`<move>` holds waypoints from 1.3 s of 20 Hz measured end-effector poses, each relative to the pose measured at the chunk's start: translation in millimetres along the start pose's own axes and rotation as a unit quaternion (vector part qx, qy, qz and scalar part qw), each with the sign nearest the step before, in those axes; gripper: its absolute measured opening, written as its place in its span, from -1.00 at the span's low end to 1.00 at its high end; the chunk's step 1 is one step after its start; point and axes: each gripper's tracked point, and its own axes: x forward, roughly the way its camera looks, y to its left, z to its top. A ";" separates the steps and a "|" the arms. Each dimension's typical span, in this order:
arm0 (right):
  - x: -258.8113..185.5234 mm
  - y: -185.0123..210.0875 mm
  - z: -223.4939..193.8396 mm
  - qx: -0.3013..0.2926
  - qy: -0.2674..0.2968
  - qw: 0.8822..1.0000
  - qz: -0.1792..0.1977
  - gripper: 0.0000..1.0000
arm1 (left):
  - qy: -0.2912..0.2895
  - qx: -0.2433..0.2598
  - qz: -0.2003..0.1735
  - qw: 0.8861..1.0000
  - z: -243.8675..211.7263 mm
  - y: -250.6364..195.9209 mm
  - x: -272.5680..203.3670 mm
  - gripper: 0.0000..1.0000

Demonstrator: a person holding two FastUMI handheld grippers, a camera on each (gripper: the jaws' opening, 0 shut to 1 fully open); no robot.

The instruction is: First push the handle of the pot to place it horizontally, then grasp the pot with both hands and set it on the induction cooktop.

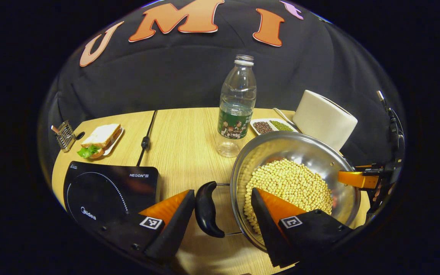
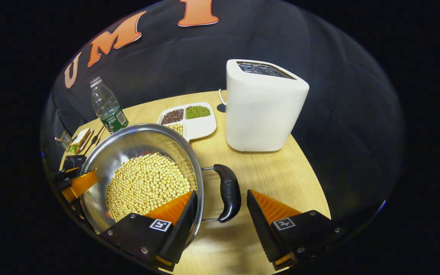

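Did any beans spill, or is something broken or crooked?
Nothing stands out. The yellow soybeans all sit inside the shiny steel pot, the clear plastic bottle and white toaster stand upright, and nothing looks damaged.

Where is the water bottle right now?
In the left gripper view the water bottle stands upright on the wooden table, just behind the pot of beans, with the divided dish to its right and the sandwich plate far left.

Each gripper view looked down from close above an opposite handle of the pot [image 1: 296, 179], sharing its beans, bottle [image 1: 237, 107] and toaster [image 2: 262, 105].
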 end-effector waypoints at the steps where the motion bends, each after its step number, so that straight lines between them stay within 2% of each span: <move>1: 1.1 -1.0 2.5 -0.003 -0.001 1.000 -0.001 0.63 | 0.001 0.001 0.003 1.000 -2.6 0.3 2.7 0.89; 4: 6.2 1.8 -1.4 -0.010 0.006 1.000 -0.003 0.63 | 0.005 0.004 0.019 1.000 -7.7 6.6 13.3 0.92; 5: 7.5 3.7 -3.3 -0.011 0.010 1.000 -0.004 0.63 | 0.003 0.001 0.016 1.000 -7.4 4.9 15.0 0.79; 6: 10.6 4.8 -3.0 -0.012 0.009 1.000 -0.005 0.61 | 0.006 0.001 0.014 1.000 -8.4 3.1 15.0 0.84; 7: 12.2 7.3 -3.9 -0.013 0.009 1.000 -0.005 0.61 | 0.012 0.001 0.013 1.000 -11.6 2.0 17.3 0.76; 9: 14.7 8.8 -3.3 -0.012 0.009 1.000 -0.010 0.53 | 0.018 0.000 0.010 1.000 -16.5 -2.0 20.4 0.74; 11: 14.0 8.9 -4.0 -0.009 0.007 1.000 -0.013 0.51 | 0.002 0.008 0.017 1.000 -10.7 -0.1 25.5 0.69; 12: 14.8 9.0 -3.7 -0.012 0.006 1.000 -0.013 0.42 | 0.003 0.010 0.021 1.000 -11.3 0.6 25.0 0.68; 13: 13.9 9.1 -3.8 -0.014 0.003 1.000 -0.013 0.48 | 0.004 0.013 0.024 1.000 -11.3 0.5 24.2 0.66; 15: 13.1 9.3 -2.8 -0.012 -0.001 1.000 -0.013 0.45 | 0.004 0.015 0.029 0.999 -10.2 1.4 23.5 0.63; 17: 13.8 10.6 -0.7 0.002 -0.012 1.000 -0.009 0.39 | 0.004 0.016 0.036 0.999 -9.4 3.0 24.1 0.56; 18: 13.2 11.0 -0.6 0.003 -0.016 1.000 -0.008 0.32 | 0.003 0.015 0.035 0.999 -8.5 3.0 25.6 0.60; 20: 13.6 11.0 1.7 -0.013 -0.028 1.000 -0.006 0.28 | 0.002 0.013 0.032 0.999 -9.3 4.4 24.8 0.58; 21: 13.1 10.1 -2.6 -0.010 -0.021 1.000 -0.002 0.28 | -0.001 0.013 0.031 0.999 -7.7 4.0 24.7 0.53; 23: 16.9 10.0 -2.5 -0.003 -0.023 1.000 0.004 0.34 | 0.000 0.010 0.031 0.999 -9.1 4.1 23.6 0.58; 25: 16.7 6.2 1.7 -0.025 -0.038 0.999 -0.014 0.34 | 0.000 0.009 0.032 0.999 -9.0 4.2 23.2 0.58; 26: 17.0 4.6 7.6 -0.040 -0.053 0.997 -0.025 0.49 | 0.001 0.010 0.032 0.999 -8.8 4.2 23.2 0.58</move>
